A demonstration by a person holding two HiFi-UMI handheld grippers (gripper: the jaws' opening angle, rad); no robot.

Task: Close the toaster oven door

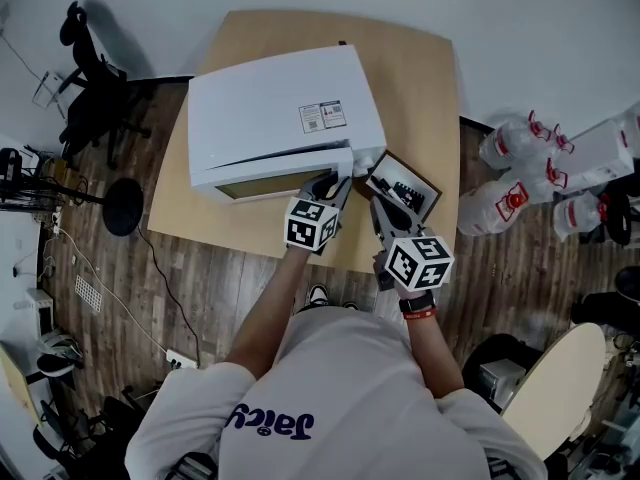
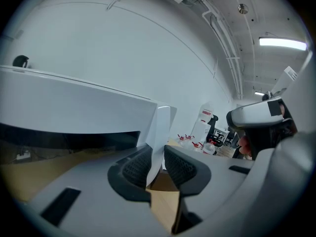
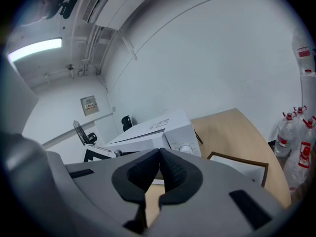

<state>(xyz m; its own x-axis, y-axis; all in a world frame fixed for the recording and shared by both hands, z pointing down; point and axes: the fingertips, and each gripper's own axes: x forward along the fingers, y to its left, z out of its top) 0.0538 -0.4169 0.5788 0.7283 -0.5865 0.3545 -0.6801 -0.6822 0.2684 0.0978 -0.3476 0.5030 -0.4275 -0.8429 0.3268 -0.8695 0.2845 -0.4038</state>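
A white toaster oven (image 1: 270, 108) stands on a light wooden table (image 1: 420, 78). Its door (image 1: 265, 171) faces me and stands slightly ajar, with a dark gap under the oven's top. My left gripper (image 1: 330, 181) is at the door's right end. In the left gripper view the gripper (image 2: 157, 164) has the door's white edge (image 2: 160, 127) pinched between its pads. My right gripper (image 1: 383, 208) hovers just right of the oven's front corner. In the right gripper view its pads (image 3: 159, 169) meet with nothing between them, and the oven (image 3: 158, 130) lies ahead.
A dark-framed flat panel (image 1: 403, 186) lies on the table right of the oven, beside my right gripper. Several large water bottles (image 1: 510, 198) stand on the wooden floor at the right. A black chair (image 1: 95, 78) and stands are at the far left.
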